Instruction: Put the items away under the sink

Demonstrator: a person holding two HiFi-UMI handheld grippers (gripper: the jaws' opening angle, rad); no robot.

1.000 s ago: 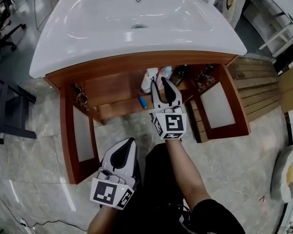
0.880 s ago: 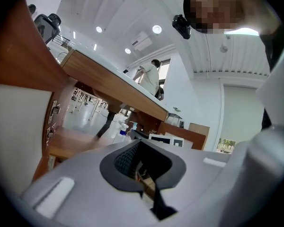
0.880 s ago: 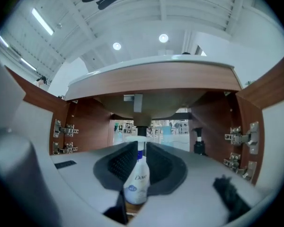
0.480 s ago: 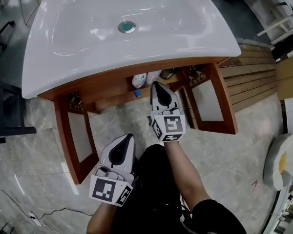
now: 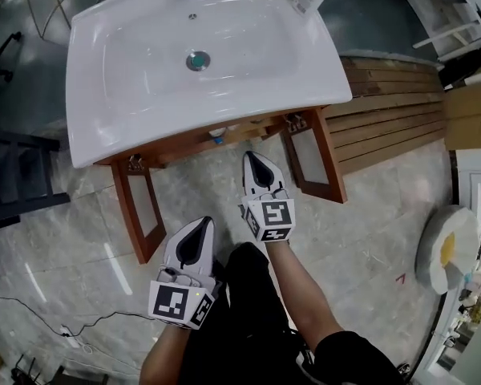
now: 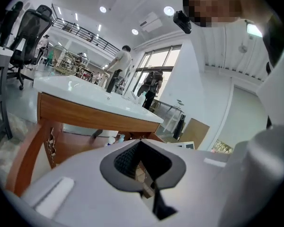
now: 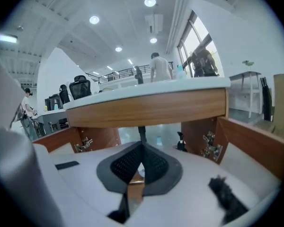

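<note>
— Entry: type of site?

— I log it as an open-plan office or lab hall, not a home bathroom.

— Evidence?

— Listed as I see it:
1. A white sink on a wooden cabinet, freestanding on a marble-patterned floor.
2. Office chairs.
3. A railed mezzanine, recessed ceiling lights and tall windows.
4. People standing about.
5. A slatted wooden platform beside the cabinet.

— Verdict?

— A sink unit set up in a workplace.
</note>
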